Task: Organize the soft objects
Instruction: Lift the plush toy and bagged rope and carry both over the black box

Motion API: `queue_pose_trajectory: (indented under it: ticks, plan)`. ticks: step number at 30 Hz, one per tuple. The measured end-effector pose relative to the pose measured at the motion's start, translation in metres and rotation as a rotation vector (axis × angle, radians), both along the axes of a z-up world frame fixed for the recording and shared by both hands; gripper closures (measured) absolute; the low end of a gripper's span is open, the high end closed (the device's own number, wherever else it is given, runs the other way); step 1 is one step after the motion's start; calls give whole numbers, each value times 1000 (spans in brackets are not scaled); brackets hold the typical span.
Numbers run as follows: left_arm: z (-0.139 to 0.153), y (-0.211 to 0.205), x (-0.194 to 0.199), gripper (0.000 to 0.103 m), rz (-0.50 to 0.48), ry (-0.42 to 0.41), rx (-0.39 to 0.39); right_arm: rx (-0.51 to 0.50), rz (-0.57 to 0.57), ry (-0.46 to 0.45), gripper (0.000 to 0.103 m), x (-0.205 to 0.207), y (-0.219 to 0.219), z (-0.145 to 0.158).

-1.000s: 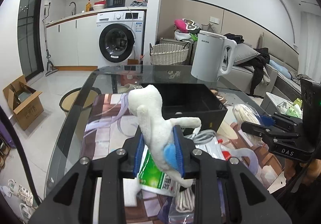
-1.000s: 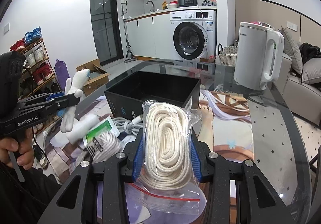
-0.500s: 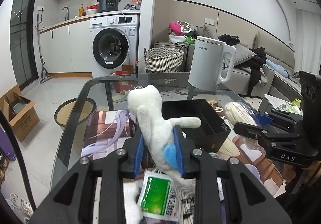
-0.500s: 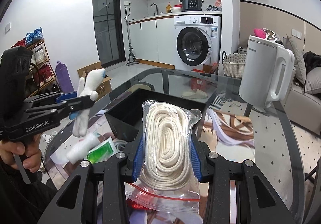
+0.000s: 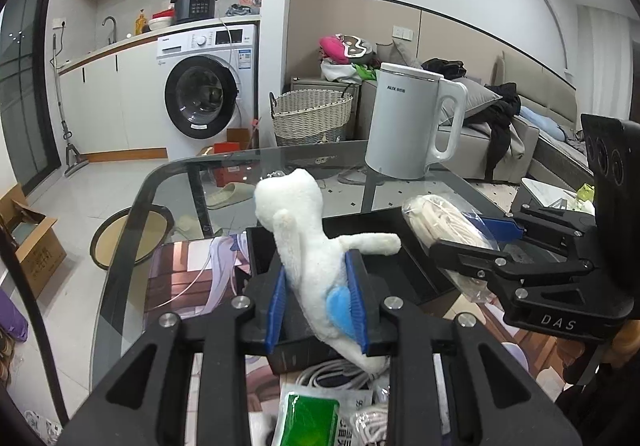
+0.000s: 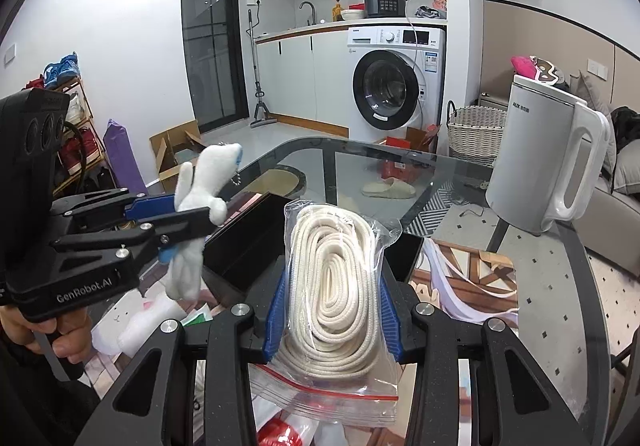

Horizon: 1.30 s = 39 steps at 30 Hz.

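Observation:
My left gripper (image 5: pixel 318 300) is shut on a white plush toy (image 5: pixel 308 242) with a pale blue patch, held upright above the near wall of the black box (image 5: pixel 404 274). From the right wrist view the same plush toy (image 6: pixel 200 202) hangs in the left gripper (image 6: pixel 182 218) at the left, over the box's (image 6: pixel 240 242) left edge. My right gripper (image 6: pixel 330 298) is shut on a clear zip bag of coiled white rope (image 6: pixel 332 282). In the left wrist view that rope bag (image 5: pixel 444 222) sits in the right gripper (image 5: pixel 476 242) over the box's right side.
A white kettle (image 5: pixel 412 126) stands on the glass table (image 5: pixel 132 258) beyond the box. A green packet (image 5: pixel 310 420), a white cable (image 5: pixel 336 376) and another rope bundle (image 5: pixel 370 424) lie near the front. A hand (image 6: pixel 60 330) grips the left tool's handle.
Both grippers moved forward and slightly up with their loads, from the pile of items to over the black box. The box now lies directly under the plush toy and rope bag.

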State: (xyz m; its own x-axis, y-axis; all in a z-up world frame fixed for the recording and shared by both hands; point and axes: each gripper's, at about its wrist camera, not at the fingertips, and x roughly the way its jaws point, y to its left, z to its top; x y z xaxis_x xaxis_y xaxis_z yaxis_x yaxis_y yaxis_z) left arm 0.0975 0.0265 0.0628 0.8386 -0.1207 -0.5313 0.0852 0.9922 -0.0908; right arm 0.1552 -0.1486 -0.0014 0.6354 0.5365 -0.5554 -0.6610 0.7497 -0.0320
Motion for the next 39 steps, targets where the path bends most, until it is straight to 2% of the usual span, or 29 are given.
queue_pose_trajectory:
  ticks: [14,25,35,39]
  plan:
    - [-15,-10,36,77,-35,38,42,-12,-33,25,63,31,12,-11]
    - [-31,-8,54,76,-47,84,36,-49,-23,33,63,42,24,-22]
    - [-32,-4,61,77,-29,51,21,-43,-17,29,63,48,34,-25]
    - [-37,-5,63,76,-31,68,32,-47,-20,33,62,49,32,-26]
